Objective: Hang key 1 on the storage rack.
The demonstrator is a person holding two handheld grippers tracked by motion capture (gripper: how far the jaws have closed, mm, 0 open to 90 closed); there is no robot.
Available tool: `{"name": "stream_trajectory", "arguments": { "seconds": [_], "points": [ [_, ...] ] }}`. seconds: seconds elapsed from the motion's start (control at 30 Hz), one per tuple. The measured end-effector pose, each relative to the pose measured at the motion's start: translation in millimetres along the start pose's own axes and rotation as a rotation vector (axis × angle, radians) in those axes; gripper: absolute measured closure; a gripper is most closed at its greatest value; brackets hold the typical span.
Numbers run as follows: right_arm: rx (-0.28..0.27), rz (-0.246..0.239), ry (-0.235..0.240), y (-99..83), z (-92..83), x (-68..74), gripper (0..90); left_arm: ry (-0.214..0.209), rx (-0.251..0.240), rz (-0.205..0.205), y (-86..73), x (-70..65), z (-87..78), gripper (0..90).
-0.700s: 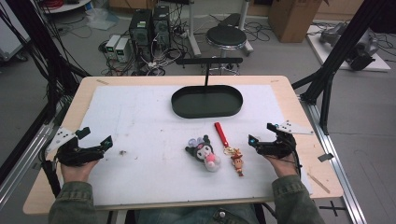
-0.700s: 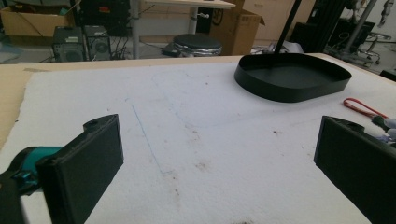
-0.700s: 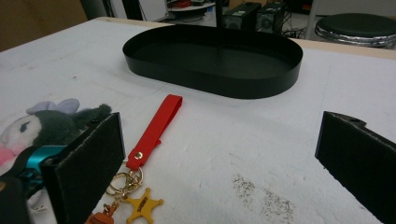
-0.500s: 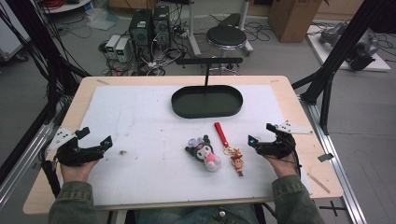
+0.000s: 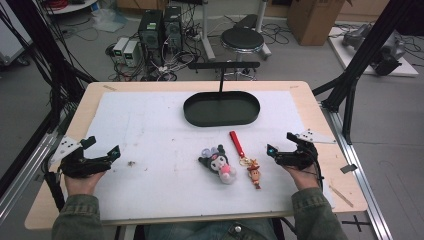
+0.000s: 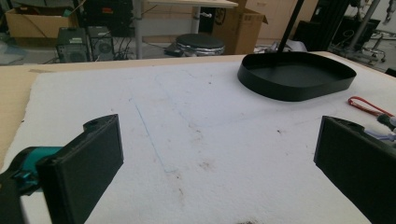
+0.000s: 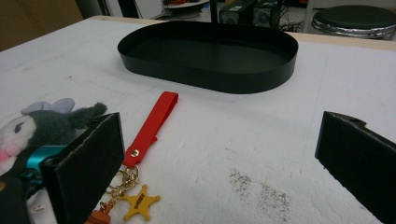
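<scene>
black jaws on your right gripper (image 5: 286, 151) stand wide apart with nothing between them, hovering low at the right side of the white mat (image 5: 150, 130). your right hand (image 5: 302, 175) holds it just right of the keychain (image 5: 246, 159), close but not touching. the keychain lies flat on the mat: red strap (image 7: 150, 121) pointing toward the tray, gold clasp, yellow star charm (image 7: 140, 202) and a small brown figure at the near end. in the right gripper view the strap sits just beside the left jaw, not inside the gap.

dark plush toy (image 5: 218, 163) with pink nose lies just left of the keychain, near it, apart from both grippers.

your left gripper (image 5: 97, 154) is also spread wide and empty, at the left edge of the mat, well apart from the toys. left gripper view shows bare mat with a few dirt specks between its jaws.

black oval tray (image 5: 222, 108) sits at the far middle of the mat, empty, behind the keychain and plush.
</scene>
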State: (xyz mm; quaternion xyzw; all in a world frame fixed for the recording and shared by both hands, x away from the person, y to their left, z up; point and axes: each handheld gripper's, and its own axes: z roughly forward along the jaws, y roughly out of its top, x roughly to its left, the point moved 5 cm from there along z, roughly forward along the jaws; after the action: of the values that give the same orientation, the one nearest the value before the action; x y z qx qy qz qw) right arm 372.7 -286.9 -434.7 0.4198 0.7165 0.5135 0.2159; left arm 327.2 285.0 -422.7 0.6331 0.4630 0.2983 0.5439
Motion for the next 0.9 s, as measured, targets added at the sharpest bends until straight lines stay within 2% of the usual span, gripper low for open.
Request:
{"name": "stream_trajectory", "arguments": {
  "seconds": [0.27,0.4,0.47,0.53,0.67,0.9],
  "points": [
    [0.009,-0.010,-0.007,-0.3,1.0,-0.3,0.4,-0.001,0.007,-0.003,-0.5,-0.4,-0.2,1.8],
    [0.007,-0.005,0.009,0.7,2.0,1.3,0.4,0.005,0.016,0.002,-1.1,-0.2,-0.3,1.8],
    [0.019,-0.019,0.010,1.8,4.0,3.1,0.5,0.010,0.020,0.007,-1.5,0.0,-0.4,1.8],
    [0.027,-0.018,0.025,6.1,6.9,9.6,0.4,0.020,0.022,0.012,-1.5,0.4,-1.4,1.8],
    [0.041,-0.051,0.035,15.0,10.4,14.5,0.4,0.020,0.020,0.010,-1.5,0.1,-1.8,1.8],
    [0.049,-0.047,0.027,30.5,17.5,11.6,0.4,0.019,0.028,0.010,-3.0,1.8,-2.6,1.8]
  ]
}}
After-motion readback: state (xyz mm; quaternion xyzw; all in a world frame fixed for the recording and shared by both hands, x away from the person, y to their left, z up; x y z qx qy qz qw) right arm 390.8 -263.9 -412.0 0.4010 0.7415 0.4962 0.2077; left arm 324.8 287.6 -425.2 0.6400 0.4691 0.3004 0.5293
